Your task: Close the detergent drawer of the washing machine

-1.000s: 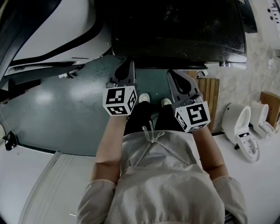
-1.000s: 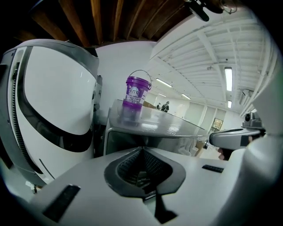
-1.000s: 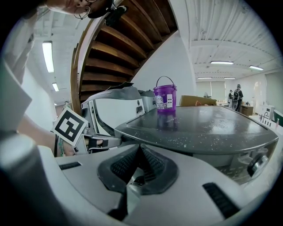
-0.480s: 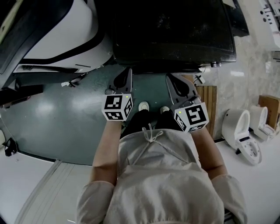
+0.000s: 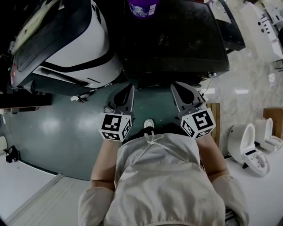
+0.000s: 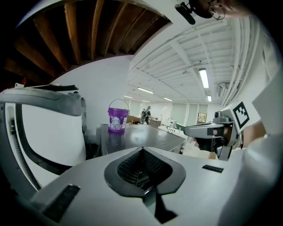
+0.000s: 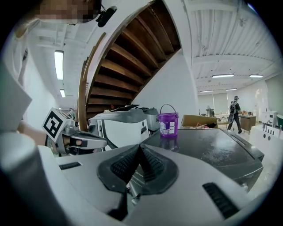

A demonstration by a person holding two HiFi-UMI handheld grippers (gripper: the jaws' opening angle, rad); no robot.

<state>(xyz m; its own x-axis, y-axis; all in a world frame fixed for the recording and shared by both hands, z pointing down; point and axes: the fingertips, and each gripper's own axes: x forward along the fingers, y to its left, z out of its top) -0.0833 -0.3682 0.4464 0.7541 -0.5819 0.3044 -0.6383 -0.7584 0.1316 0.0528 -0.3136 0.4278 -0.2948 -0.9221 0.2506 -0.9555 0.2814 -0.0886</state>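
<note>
Both claws are held side by side, pointing at the washing machine (image 5: 177,39), whose dark flat top lies straight ahead of them and a little above their tips. The left claw (image 5: 128,90) has its jaws pressed together with nothing between them, as its own view (image 6: 142,151) shows. The right claw (image 5: 179,88) is likewise closed and empty (image 7: 139,149). Neither touches the machine; its near edge is just beyond the tips. The detergent drawer cannot be made out in any view, as the machine's front is hidden under the edge of the top. A purple bucket (image 5: 142,6) stands on the far part of the top, beyond the left claw. A white appliance (image 5: 66,44) sits to the left of the left claw. The green floor (image 5: 57,128) is below both claws.
</note>
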